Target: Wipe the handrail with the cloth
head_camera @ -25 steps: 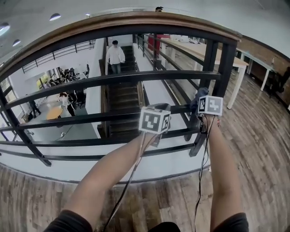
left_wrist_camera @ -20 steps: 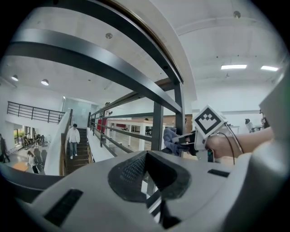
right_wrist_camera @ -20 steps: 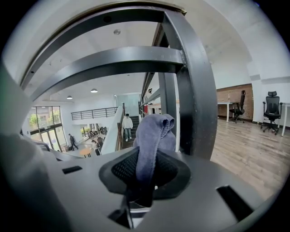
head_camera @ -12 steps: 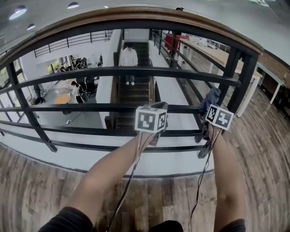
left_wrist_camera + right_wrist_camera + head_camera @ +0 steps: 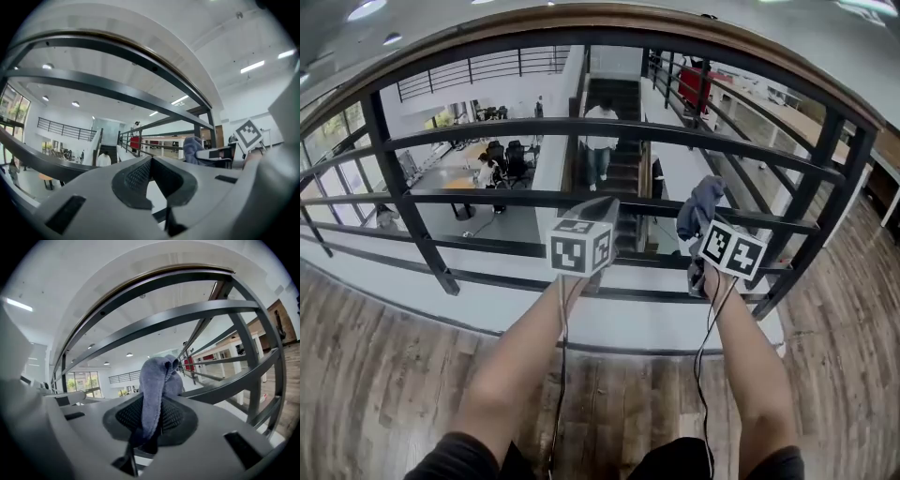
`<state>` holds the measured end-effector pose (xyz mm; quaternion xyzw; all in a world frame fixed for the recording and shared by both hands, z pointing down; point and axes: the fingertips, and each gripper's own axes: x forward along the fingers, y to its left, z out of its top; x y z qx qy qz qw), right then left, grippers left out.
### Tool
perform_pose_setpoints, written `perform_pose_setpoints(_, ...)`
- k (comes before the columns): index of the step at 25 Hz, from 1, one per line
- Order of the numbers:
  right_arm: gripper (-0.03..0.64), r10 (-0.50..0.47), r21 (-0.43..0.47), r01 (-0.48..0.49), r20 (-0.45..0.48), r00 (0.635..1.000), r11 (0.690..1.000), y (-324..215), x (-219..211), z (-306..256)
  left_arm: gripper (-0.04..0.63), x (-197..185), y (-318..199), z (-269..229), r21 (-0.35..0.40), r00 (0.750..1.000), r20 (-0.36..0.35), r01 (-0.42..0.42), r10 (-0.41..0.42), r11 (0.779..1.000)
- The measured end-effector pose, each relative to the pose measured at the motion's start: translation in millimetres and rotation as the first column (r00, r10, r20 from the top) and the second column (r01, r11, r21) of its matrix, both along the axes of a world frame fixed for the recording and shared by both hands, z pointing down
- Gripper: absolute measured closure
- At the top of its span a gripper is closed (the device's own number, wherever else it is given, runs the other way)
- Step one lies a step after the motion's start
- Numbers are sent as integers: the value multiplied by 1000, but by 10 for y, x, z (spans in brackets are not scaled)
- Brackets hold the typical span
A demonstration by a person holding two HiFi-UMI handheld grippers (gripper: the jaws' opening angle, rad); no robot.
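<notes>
The wooden handrail arcs across the top of the head view, above black metal rail bars. Both grippers are held up in front of the lower bars, well below the handrail. My right gripper is shut on a blue-grey cloth, which sticks up past its jaws. In the right gripper view the cloth is pinched between the pads, with the handrail overhead. My left gripper is to its left, jaws shut with nothing between them. The left gripper view shows the handrail above and the cloth off to the right.
Beyond the railing is a drop to a lower floor, and a person stands on a staircase. A black upright post stands at the right and another at the left. I stand on wood flooring.
The view has swung left along the railing and tilted down. Both grippers have shifted left with it. The cloth stays in the right gripper, which now sits closer to the left one.
</notes>
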<state>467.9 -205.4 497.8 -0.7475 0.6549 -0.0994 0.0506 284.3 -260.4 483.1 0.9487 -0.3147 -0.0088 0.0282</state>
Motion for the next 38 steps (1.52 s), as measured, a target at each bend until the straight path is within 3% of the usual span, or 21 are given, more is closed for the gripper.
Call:
perform_pose_setpoints(4, 537, -81, -10, 81, -29, 996, 997, -396, -1106, 221, 592, -1032, -256, 86, 73, 994, 23, 108, -110, 991)
perform_pose_setpoints(10, 537, -247, -40, 245, -79, 966, 969, -1031, -2802, 438, 592, -2533, -773, 281, 109, 964, 9, 263, -266, 959)
perform_pose_setpoints(15, 537, -343, -76, 339, -43, 938, 938, -1536, -3966, 728, 592, -3523, -1115, 555, 85, 938, 43, 340, -344, 937)
perform_pose_setpoints(20, 537, -415, -110, 413, 6, 910, 904, -2003, -5024, 1066, 592, -4418, -1490, 916, 137, 898, 113, 411, -426, 901)
perform_pose_setpoints(25, 537, -468, -195, 464, 28, 883, 864, -2456, -5803, 1586, 592, -5068, -1780, 1328, 91, 867, 129, 473, -482, 876)
perform_pose_setpoints(31, 537, -486, -236, 472, 2, 874, 849, -3020, -6516, 1728, 592, -5564, -2099, 1655, 30, 883, 114, 456, -456, 890)
perform_pose_setpoints(38, 537, -499, -334, 461, -32, 866, 822, -3368, -6951, 1832, 592, -5805, -2268, 1945, -12, 861, 133, 497, -491, 868)
